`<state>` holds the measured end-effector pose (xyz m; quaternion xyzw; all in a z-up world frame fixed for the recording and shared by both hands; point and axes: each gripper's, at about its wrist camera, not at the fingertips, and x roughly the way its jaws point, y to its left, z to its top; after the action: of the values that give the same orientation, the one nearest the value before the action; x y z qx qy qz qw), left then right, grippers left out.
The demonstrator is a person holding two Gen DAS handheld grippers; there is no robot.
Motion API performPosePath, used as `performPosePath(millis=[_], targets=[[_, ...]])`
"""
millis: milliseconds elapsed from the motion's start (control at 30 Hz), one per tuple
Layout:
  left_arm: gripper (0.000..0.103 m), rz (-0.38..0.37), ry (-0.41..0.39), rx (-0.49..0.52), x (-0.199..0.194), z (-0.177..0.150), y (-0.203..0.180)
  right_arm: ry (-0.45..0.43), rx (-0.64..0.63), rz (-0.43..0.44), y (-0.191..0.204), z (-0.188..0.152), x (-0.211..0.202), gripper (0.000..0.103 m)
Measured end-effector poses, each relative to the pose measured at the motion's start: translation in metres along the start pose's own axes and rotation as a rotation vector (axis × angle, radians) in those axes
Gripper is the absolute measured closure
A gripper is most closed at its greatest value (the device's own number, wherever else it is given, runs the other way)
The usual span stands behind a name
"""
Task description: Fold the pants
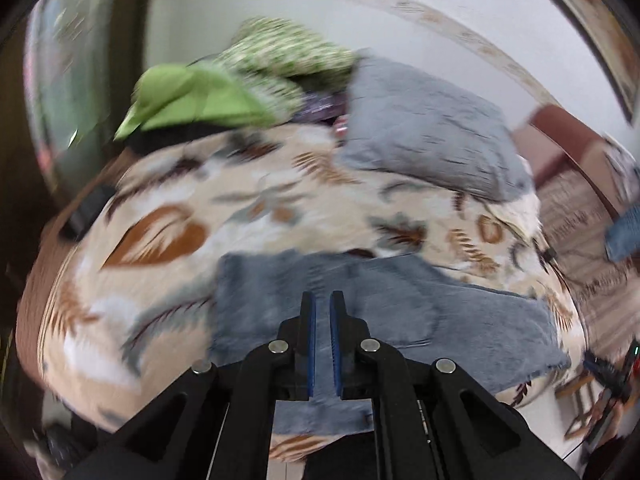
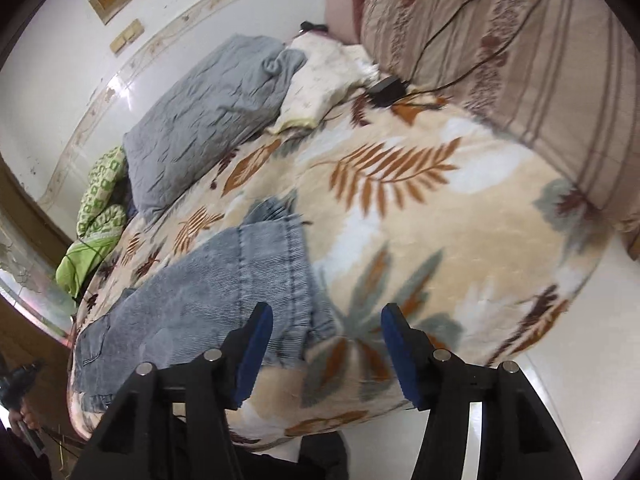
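Observation:
The grey-blue denim pants (image 1: 400, 312) lie folded on a leaf-patterned blanket (image 1: 248, 216) over a bed. In the left wrist view my left gripper (image 1: 323, 300) is above the pants, jaws nearly closed with a thin gap and nothing between them. In the right wrist view the pants (image 2: 224, 288) lie to the lower left, one leg end pointing up the bed. My right gripper (image 2: 326, 316) is open and empty, its left finger (image 2: 256, 344) over the pants' edge, its right finger over bare blanket (image 2: 440, 240).
A grey pillow (image 2: 208, 120) and green clothes (image 2: 96, 216) lie at the bed's far side by the white wall. A cream cloth (image 2: 320, 80), a black charger with cable (image 2: 386, 88) and a striped brown bedspread (image 2: 540, 48) lie to the right. The floor shows below the bed edge.

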<state>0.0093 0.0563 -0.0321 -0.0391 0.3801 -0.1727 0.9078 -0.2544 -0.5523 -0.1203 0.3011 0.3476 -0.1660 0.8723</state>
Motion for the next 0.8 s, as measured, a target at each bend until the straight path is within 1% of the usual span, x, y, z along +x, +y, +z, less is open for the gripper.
performPosePath(millis=[100, 233, 267, 300, 333, 367, 400, 433, 467, 500, 533, 567, 600, 800], targets=[[0.097, -0.022, -0.007, 0.076, 0.001, 0.003, -0.031, -0.010, 0.005, 0.003, 0.000, 0.001, -0.006, 0.043], [0.095, -0.070, 0.016, 0.118, 0.010, 0.004, -0.060, -0.008, -0.029, 0.012, 0.011, 0.005, -0.007, 0.043], [0.091, -0.078, 0.021, 0.125, 0.012, 0.004, -0.067, -0.009, -0.035, 0.016, 0.014, 0.006, -0.007, 0.043], [0.085, -0.084, 0.024, 0.132, 0.014, 0.004, -0.071, -0.009, -0.043, 0.017, 0.016, 0.006, -0.008, 0.043], [0.081, -0.085, 0.027, 0.139, 0.017, 0.003, -0.075, -0.012, -0.056, 0.016, 0.020, 0.007, -0.010, 0.043], [0.073, -0.081, 0.027, 0.149, 0.018, 0.003, -0.079, -0.015, -0.065, 0.016, 0.022, 0.007, -0.012, 0.043], [0.068, -0.074, 0.023, 0.158, 0.018, 0.003, -0.083, -0.019, -0.075, 0.017, 0.023, 0.007, -0.014, 0.043], [0.066, -0.070, 0.019, 0.167, 0.018, 0.002, -0.087, -0.025, -0.080, 0.020, 0.024, 0.008, -0.017, 0.043], [0.061, -0.066, 0.015, 0.178, 0.018, 0.002, -0.091, -0.027, -0.077, 0.021, 0.022, 0.008, -0.018, 0.043], [0.054, -0.061, 0.012, 0.190, 0.017, 0.001, -0.095, -0.030, -0.070, 0.023, 0.020, 0.008, -0.020, 0.043], [0.049, -0.055, 0.007, 0.203, 0.015, -0.001, -0.099, -0.032, -0.063, 0.022, 0.018, 0.007, -0.021, 0.043], [0.042, -0.052, 0.003, 0.208, 0.014, -0.002, -0.102, -0.033, -0.057, 0.022, 0.015, 0.007, -0.021, 0.043], [0.040, -0.053, -0.001, 0.220, 0.013, -0.004, -0.106, -0.031, -0.051, 0.021, 0.013, 0.007, -0.021, 0.043], [0.040, -0.076, 0.014, 0.286, 0.018, -0.009, -0.133, -0.018, -0.067, 0.014, 0.010, 0.004, -0.023, 0.043]])
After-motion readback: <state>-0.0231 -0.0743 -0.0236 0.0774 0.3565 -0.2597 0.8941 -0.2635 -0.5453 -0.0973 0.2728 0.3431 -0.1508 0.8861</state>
